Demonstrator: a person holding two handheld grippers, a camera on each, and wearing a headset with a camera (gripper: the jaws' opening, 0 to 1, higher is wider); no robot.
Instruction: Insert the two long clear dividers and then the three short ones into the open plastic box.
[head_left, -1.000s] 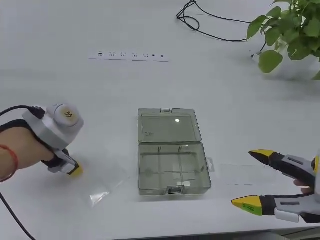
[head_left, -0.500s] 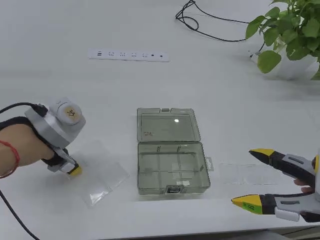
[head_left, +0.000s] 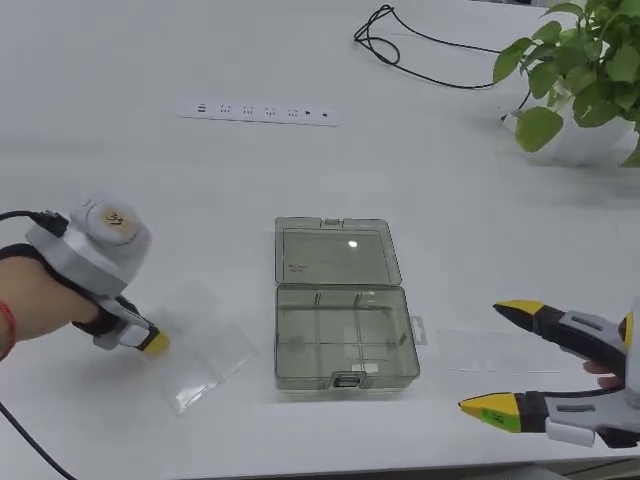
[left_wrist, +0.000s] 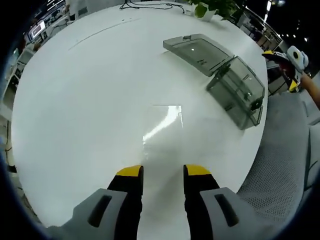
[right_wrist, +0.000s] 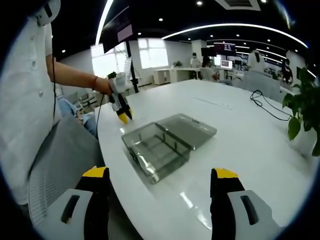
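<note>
Head view looks down on a white counter (head_left: 450, 190) with the open plastic box (head_left: 345, 300) at the centre of the frame. Its lid lies flat toward the top of the frame and its tray sits nearer the bottom edge. Faint lines cross the tray, but I cannot tell whether they are dividers already seated. To the left of the box, a few clear sheets (head_left: 205, 345) lie flat on the counter. The left claw (head_left: 150, 342) is at the lower left with its yellow tip just beside the near edge of those sheets. In the left gripper view the two jaws stand a little apart with nothing between them, and one sheet glints on the counter just ahead of the tips. To the right of the box lie some faint clear strips (head_left: 490, 350), hard to make out against the white. The right claw (head_left: 500, 358) is at the lower right, its jaws spread wide and empty, with the upper tip near the strips and the lower tip close to the counter's front edge. In the right gripper view the box sits ahead between the two wide jaws. A power strip (head_left: 258, 111) lies at the upper left, a black cable (head_left: 420, 50) loops at the top, and a green plant (head_left: 580, 65) fills the upper right corner.
</note>
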